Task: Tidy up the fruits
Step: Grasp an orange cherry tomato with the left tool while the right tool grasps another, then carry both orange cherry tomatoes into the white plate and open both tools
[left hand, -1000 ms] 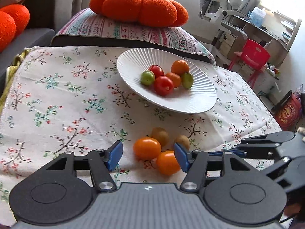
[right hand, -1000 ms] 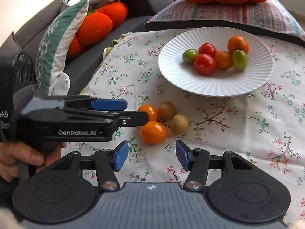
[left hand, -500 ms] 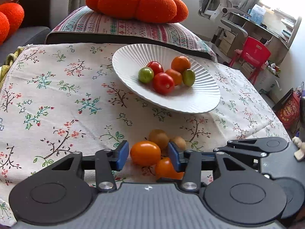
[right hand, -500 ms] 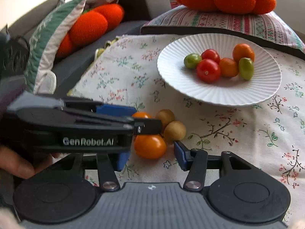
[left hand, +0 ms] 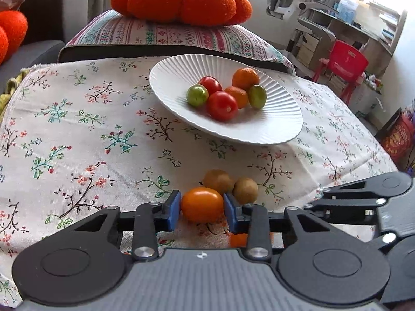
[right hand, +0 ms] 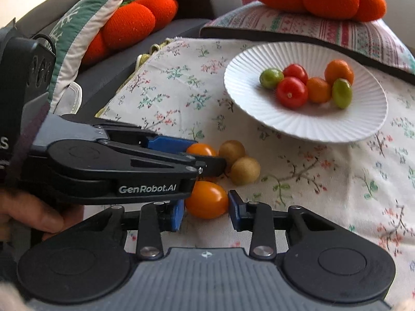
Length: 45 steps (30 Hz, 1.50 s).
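My left gripper [left hand: 201,209] is shut on an orange tomato [left hand: 202,204] that rests on the floral cloth; it also shows in the right wrist view [right hand: 201,150]. My right gripper [right hand: 206,208] has its blue pads touching both sides of a second orange tomato [right hand: 206,199], which is mostly hidden under the left gripper in the left wrist view [left hand: 237,239]. Two brownish fruits [left hand: 218,180] [left hand: 245,186] lie just beyond. A white ribbed plate [left hand: 269,127] further back holds several red, orange and green tomatoes [left hand: 222,105].
A floral tablecloth [left hand: 77,129] covers the table. A striped cushion [left hand: 166,33] with an orange pumpkin plush [left hand: 181,0] lies behind the plate. A sofa with more cushions [right hand: 85,26] is to the left. A red chair [left hand: 346,62] and a desk stand at the far right.
Both grippers moved forward and closed in, the left around the far orange tomato, the right around the near one.
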### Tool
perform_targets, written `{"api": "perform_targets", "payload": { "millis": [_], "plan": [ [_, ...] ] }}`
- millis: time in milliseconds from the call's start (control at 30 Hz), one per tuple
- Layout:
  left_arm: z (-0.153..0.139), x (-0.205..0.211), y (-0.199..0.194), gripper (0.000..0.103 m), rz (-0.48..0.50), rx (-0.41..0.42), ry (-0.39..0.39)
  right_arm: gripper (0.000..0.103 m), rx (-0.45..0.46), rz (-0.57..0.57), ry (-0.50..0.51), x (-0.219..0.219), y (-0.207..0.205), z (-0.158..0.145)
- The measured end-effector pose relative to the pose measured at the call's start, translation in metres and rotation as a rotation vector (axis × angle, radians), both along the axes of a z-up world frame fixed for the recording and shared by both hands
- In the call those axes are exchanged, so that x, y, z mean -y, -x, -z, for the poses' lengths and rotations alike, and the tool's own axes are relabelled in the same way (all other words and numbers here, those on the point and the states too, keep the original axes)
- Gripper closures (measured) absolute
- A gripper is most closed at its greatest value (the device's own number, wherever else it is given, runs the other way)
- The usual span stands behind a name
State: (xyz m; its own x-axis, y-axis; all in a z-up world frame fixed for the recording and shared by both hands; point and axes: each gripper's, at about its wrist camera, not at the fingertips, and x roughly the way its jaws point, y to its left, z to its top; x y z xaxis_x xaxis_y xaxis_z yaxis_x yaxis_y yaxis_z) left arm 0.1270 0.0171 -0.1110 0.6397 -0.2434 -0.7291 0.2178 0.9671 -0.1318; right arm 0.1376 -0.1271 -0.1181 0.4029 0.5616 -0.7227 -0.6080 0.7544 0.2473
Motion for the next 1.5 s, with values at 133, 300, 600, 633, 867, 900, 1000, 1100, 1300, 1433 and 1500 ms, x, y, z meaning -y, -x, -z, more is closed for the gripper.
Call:
{"api": "perform_targets", "payload": {
  "millis": [133, 300, 600, 633, 867, 900, 1000, 1100, 1300, 1433, 1500],
  "plan": [
    [0.002, 0.005, 0.001, 0.085, 0.015, 0.017, -0.037, 0.071, -0.024, 0.016, 0.017, 0.010, 0.002, -0.003],
    [0.000, 0.006, 0.000, 0.086, 0.001, 0.012, -0.045, 0.071, -0.025, 0.057, 0.012, 0.022, -0.004, -0.009],
    [-0.011, -0.002, 0.004, 0.087, -0.030, 0.027, -0.022, 0.071, -0.031, 0.062, 0.003, 0.025, -0.004, -0.013],
    [-0.013, -0.004, 0.004, 0.087, -0.034, 0.028, -0.017, 0.071, -0.030, 0.061, 0.002, 0.025, -0.003, -0.013],
    [-0.024, -0.011, 0.008, 0.087, -0.053, 0.046, 0.022, 0.071, -0.024, 0.067, -0.017, 0.032, -0.004, -0.020],
    [-0.026, -0.012, 0.008, 0.086, -0.055, 0.050, 0.027, 0.071, -0.022, 0.072, -0.022, 0.034, -0.005, -0.021],
    [-0.032, -0.014, 0.009, 0.086, -0.059, 0.064, 0.041, 0.071, -0.016, 0.093, -0.039, 0.040, -0.008, -0.026],
    [-0.040, -0.022, 0.009, 0.086, -0.080, 0.082, 0.060, 0.071, -0.008, 0.113, -0.060, 0.048, -0.011, -0.032],
    [-0.054, -0.043, 0.005, 0.086, -0.139, 0.112, 0.097, 0.071, 0.010, 0.179, -0.111, 0.072, -0.021, -0.045],
    [-0.055, -0.046, 0.002, 0.086, -0.157, 0.115, 0.104, 0.071, 0.014, 0.237, -0.133, 0.088, -0.029, -0.049],
    [-0.055, -0.045, 0.001, 0.086, -0.154, 0.117, 0.103, 0.071, 0.016, 0.263, -0.140, 0.093, -0.033, -0.049]
  ]
}}
